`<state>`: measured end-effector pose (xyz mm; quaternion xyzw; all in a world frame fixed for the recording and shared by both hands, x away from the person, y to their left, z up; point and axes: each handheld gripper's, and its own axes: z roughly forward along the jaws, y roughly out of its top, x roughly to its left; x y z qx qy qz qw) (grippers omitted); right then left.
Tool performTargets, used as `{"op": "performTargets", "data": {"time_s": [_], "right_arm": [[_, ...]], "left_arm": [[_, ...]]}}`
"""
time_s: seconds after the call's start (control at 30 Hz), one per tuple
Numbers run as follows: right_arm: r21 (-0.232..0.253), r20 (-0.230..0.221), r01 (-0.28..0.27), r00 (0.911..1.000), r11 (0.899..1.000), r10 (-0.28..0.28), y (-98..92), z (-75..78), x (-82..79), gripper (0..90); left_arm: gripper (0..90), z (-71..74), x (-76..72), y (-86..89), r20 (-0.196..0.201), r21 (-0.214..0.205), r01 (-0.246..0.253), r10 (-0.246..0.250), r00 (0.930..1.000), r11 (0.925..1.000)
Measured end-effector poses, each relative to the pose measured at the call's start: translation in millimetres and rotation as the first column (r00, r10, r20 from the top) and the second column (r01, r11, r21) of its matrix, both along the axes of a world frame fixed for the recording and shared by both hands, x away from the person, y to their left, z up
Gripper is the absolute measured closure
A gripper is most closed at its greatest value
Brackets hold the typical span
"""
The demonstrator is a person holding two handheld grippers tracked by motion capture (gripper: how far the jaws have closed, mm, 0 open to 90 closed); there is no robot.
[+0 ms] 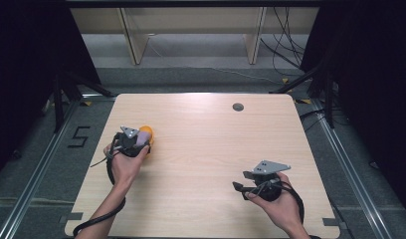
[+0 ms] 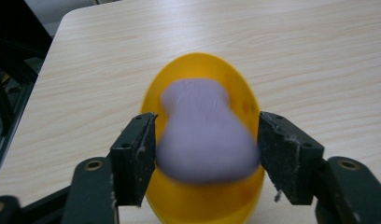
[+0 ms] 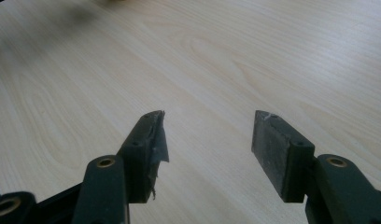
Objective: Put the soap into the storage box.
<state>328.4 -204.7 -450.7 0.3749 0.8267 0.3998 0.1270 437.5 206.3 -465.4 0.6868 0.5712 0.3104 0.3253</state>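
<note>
Purple lump (image 2: 205,133) in a yellow bowl (image 2: 202,205), between the black pads of the left gripper (image 2: 207,149)

Soft purple lump, blurry, lying in the yellow egg-shaped bowl on the left part of the wooden table (image 1: 206,149). Left pad (image 2: 135,156) right at the lump's edge, right pad (image 2: 284,154) just beside it; hard to tell whether either one presses on it. Left gripper (image 1: 133,141) leaning over the bowl (image 1: 146,133) in the high view, held in a hand. Right gripper (image 3: 207,154) well apart from the bowl, near the table's front right, hanging over bare wood. Fingers (image 3: 142,158) set partway open, holding nothing, touching nothing
</note>
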Motion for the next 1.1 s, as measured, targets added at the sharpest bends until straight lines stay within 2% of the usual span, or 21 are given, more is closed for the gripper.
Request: {"op": "performTargets", "data": {"time_s": [0.07,0.27,0.3,0.4,0.5,0.53,0.57,0.6,0.63,0.7,0.73,0.8,0.83,0.87,0.93,0.97,1.1], "right_arm": [[0.007,0.007,-0.001,1.0000,1.000,0.001,0.3,-0.9,0.5,44.2],[0.004,-0.008,0.001,1.0000,1.000,-0.001,0.0,0.1,-0.1,44.1],[0.008,-0.008,0.003,1.0000,1.000,-0.003,-0.3,0.1,0.0,44.1],[0.006,-0.006,0.006,1.0000,1.000,-0.005,-2.2,0.1,0.6,44.1],[0.012,-0.017,0.013,0.9998,1.000,-0.013,-2.6,-0.6,0.3,44.0],[0.003,0.003,-0.006,1.0000,1.000,0.006,-3.9,-1.1,2.4,44.0],[-0.001,0.007,0.004,1.0000,1.000,-0.004,-4.1,-0.6,1.8,44.0],[0.015,-0.035,0.030,0.9990,0.999,-0.029,-2.4,-0.1,-0.9,43.9],[0.011,-0.026,0.027,0.9993,1.000,-0.027,-2.8,-0.2,-0.3,43.9],[0.000,-0.004,0.017,0.9998,1.000,-0.017,-4.4,-0.8,1.4,43.8],[0.014,-0.027,0.028,0.9993,1.000,-0.028,-3.2,-0.6,-0.2,43.8],[0.005,-0.004,0.019,0.9998,1.000,-0.019,-4.8,-1.4,2.0,43.7],[0.006,-0.002,0.023,0.9997,1.000,-0.023,-4.8,-1.8,2.2,43.7],[0.007,-0.004,0.026,0.9997,1.000,-0.026,-4.8,-1.8,2.1,43.7],[0.004,-0.008,0.027,0.9996,1.000,-0.027,-5.8,-1.4,2.4,43.6],[0.010,-0.014,0.021,0.9997,1.000,-0.021,-6.1,-1.7,3.0,43.6],[0.004,-0.015,0.033,0.9993,0.999,-0.033,-7.4,-1.6,3.4,43.5]], "left_arm": [[33.8,5.8,-2.4,-0.4,0.008,0.010,0.008,-0.008,0.9999,0.9999],[28.0,19.5,-10.2,2.6,0.015,-0.002,0.061,-0.061,0.9980,0.9981],[27.6,22.5,-12.7,4.4,0.016,0.008,0.076,-0.076,0.9970,0.9971],[27.5,30.1,-20.3,10.9,0.020,-0.004,0.131,-0.131,0.9911,0.9913],[26.4,36.0,-29.0,20.9,0.026,0.022,0.171,-0.172,0.9848,0.9850],[26.4,36.9,-32.4,24.4,0.031,0.028,0.179,-0.180,0.9831,0.9834],[26.1,37.8,-36.0,28.6,0.032,0.042,0.192,-0.194,0.9805,0.9804],[26.1,37.8,-40.2,32.4,0.041,0.056,0.205,-0.207,0.9774,0.9772],[26.0,37.4,-44.6,36.2,0.040,0.062,0.216,-0.219,0.9750,0.9744],[25.0,34.5,-55.2,44.7,0.046,0.094,0.237,-0.242,0.9693,0.9670],[25.0,31.5,-60.8,48.4,0.053,0.093,0.245,-0.251,0.9665,0.9649],[24.7,23.8,-72.7,56.2,0.059,0.078,0.262,-0.267,0.9619,0.9619],[24.6,18.4,-78.9,59.5,0.083,0.073,0.266,-0.272,0.9586,0.9611],[24.6,13.3,-85.2,62.7,0.089,0.070,0.275,-0.281,0.9557,0.9589],[24.7,3.1,-97.5,67.1,0.099,0.046,0.282,-0.286,0.9532,0.9582],[24.8,-1.7,-103.5,68.7,0.108,0.047,0.282,-0.286,0.9523,0.9582],[25.1,-17.5,-124.5,69.9,0.106,0.010,0.300,-0.300,0.9482,0.9538]]}}
